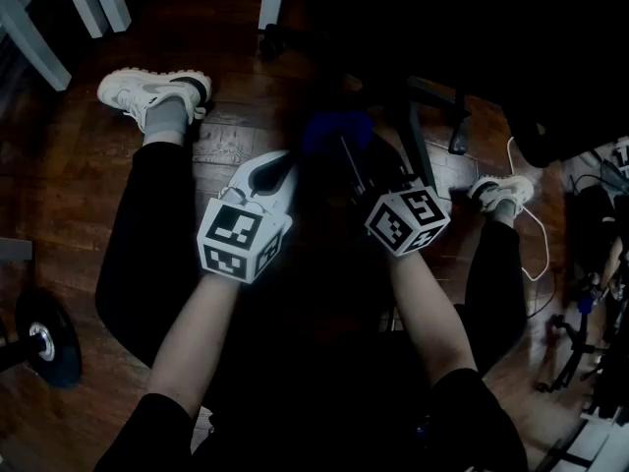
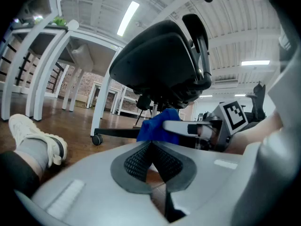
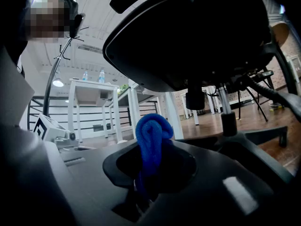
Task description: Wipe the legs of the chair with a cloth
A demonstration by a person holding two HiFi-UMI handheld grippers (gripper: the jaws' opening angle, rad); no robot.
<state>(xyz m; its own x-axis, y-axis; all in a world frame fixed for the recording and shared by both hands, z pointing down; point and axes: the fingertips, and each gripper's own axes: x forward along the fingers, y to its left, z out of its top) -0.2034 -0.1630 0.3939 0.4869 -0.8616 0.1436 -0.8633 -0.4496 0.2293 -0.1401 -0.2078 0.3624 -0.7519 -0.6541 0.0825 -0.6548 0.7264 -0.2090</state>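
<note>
My right claw [image 3: 150, 160] is clamped on the blue cloth [image 3: 153, 134]. A folded loop of it sticks up out of the jaws and the rest is pinched down between the pads. My left claw [image 2: 153, 160] is closed with nothing in it, the mesh pads just meeting each other.

Both are held low and about level, under the seat of the chair [image 3: 197, 36]. What matters for the next move: from the right claw, the centre column [image 3: 226, 119] is ahead and a bit to the right. One leg [image 3: 263, 136] runs out from its foot further to the right, lying nearly flat just above the floor [image 3: 254, 114]. So I reckon the cloth has to go forward and right, then slide along that leg lengthwise. The right hand has the cloth and is nearer, so it's the obvious one for it.

From the left claw's side I can see another leg [image 2: 120, 132] going off to the left and ending in a caster [image 2: 97, 139].

What I can't make out:
- The head view is super dark around the base, so the legs barely show there.
- I can't tell if the cloth is touching anything yet. It looks short of the leg.
- The far end of the right-side leg is cut off at the edge.
</note>
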